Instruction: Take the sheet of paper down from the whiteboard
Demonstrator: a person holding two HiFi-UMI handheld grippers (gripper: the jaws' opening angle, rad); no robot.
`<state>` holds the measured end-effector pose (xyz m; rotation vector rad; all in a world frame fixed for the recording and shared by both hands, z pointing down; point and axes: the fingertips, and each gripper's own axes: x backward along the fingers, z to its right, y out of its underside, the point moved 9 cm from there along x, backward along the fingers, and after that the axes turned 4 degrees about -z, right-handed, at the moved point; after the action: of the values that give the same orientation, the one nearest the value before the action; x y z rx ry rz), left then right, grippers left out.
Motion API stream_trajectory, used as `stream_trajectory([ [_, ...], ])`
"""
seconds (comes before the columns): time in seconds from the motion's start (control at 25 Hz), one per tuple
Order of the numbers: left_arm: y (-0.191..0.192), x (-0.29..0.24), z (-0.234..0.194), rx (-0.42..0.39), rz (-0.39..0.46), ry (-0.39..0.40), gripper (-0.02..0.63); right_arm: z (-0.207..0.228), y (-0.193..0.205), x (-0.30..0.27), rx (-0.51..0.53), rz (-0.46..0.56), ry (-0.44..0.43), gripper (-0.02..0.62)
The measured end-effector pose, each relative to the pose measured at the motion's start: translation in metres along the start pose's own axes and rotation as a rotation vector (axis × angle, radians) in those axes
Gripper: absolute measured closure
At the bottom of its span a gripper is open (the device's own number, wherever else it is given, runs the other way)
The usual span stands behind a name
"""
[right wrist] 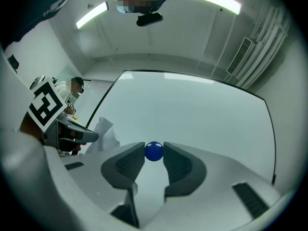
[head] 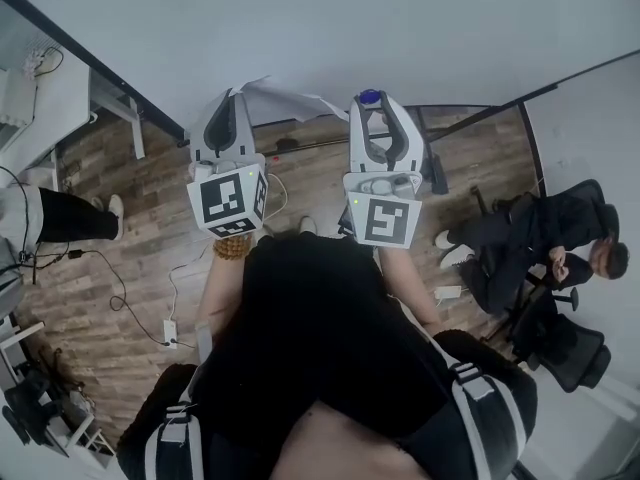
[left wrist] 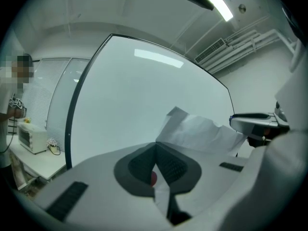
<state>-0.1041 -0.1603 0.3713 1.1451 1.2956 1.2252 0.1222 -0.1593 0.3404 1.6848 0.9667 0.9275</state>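
Note:
The whiteboard (head: 350, 28) (left wrist: 144, 105) (right wrist: 192, 114) fills the space in front of me. A crumpled white sheet of paper (head: 285, 96) (left wrist: 197, 131) (right wrist: 103, 134) stands off the board, and my left gripper (head: 233, 100) (left wrist: 155, 146) is shut on its lower edge. A small red round thing (left wrist: 153, 178) shows low between the left pads. My right gripper (head: 370, 103) (right wrist: 154, 148) is just right of the sheet, shut on a blue ball magnet (head: 370, 96) (right wrist: 154, 151) close to the board's face.
A person sits on an office chair (head: 560, 258) at the right. A white desk (head: 40, 98), another person's legs (head: 60, 213) and floor cables with a power strip (head: 170, 333) are at the left. The whiteboard's stand (head: 435, 173) rests on the wooden floor.

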Motion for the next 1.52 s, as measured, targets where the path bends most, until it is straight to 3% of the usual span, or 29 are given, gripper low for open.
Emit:
stream_trajectory([
  [1.52,0.0,-0.008,-0.006,-0.017,-0.008,-0.02,0.598,-0.005,-0.011,0.004,0.005,0.037,-0.012,0.477],
])
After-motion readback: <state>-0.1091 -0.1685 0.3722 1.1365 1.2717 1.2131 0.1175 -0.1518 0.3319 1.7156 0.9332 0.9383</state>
